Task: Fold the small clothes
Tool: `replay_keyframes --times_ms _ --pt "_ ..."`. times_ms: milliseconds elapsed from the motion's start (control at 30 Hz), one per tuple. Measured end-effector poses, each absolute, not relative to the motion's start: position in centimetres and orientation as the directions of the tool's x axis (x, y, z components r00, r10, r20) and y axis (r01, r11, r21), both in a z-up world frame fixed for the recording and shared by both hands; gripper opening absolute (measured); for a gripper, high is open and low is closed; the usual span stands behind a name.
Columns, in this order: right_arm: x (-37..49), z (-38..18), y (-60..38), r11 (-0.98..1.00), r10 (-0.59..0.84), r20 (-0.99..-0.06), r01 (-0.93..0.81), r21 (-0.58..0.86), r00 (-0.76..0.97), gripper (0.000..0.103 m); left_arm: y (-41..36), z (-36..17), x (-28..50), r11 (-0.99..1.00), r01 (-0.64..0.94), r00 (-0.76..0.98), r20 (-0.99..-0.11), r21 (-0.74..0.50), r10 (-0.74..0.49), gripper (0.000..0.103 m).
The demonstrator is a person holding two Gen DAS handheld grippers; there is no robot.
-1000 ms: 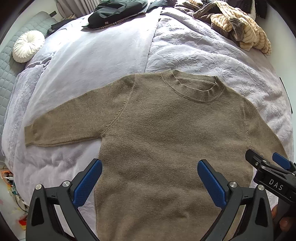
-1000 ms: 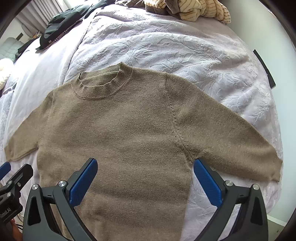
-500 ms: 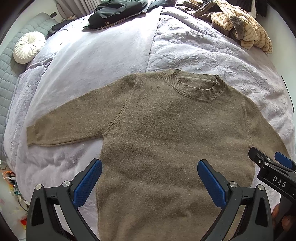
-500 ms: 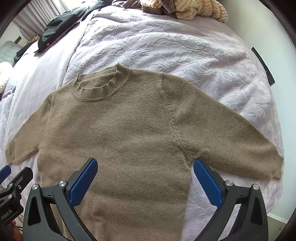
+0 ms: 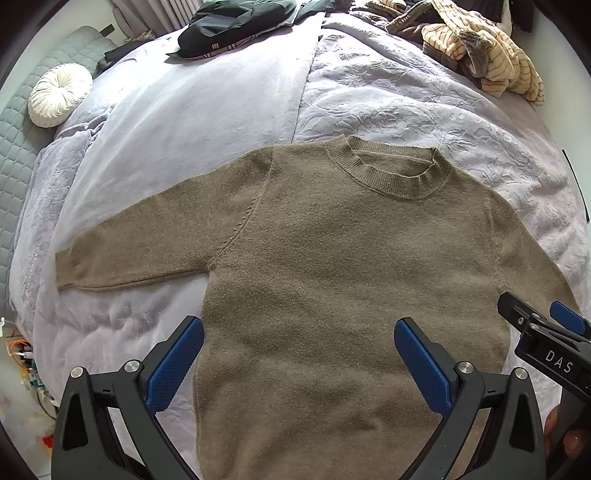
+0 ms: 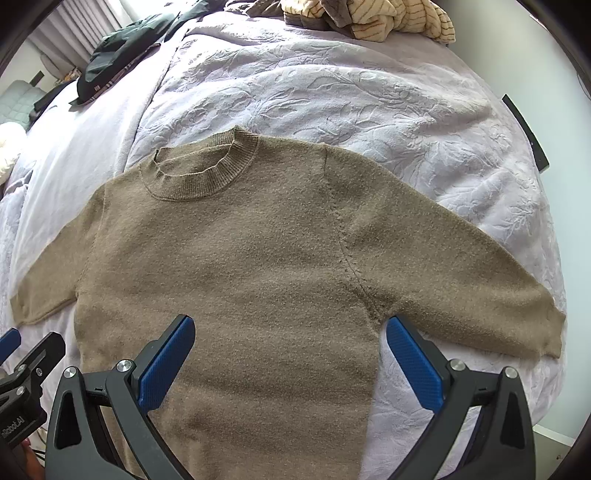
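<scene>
The sweater's (image 5: 332,280) hem is cut off by the bottom edge in both views. In the left wrist view its right cuff is hidden behind the right gripper (image 5: 543,321), and the striped clothes (image 6: 369,18) run past the top edge

Left gripper (image 5: 298,343) and right gripper (image 6: 290,341) both wide open, blue pads (image 5: 173,363) pointing 12 o'clock, side by side; fingertips of a hand (image 5: 563,435) at 4 o'clock in left view.
</scene>
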State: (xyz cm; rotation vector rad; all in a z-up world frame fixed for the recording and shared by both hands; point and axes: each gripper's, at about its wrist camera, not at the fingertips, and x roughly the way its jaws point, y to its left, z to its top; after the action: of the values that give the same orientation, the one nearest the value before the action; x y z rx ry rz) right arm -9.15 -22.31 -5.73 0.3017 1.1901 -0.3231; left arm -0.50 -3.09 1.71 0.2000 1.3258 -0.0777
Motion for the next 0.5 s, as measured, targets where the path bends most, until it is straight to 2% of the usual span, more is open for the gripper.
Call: replay_keyframes --times_ms 500 --pt "-9.29 -6.05 -22.32 0.911 -0.089 -0.940 0.408 0.057 0.328 0.103 -3.13 1.51 -0.61 0.979 0.175 0.241 -0.968 0.109 0.064 0.103"
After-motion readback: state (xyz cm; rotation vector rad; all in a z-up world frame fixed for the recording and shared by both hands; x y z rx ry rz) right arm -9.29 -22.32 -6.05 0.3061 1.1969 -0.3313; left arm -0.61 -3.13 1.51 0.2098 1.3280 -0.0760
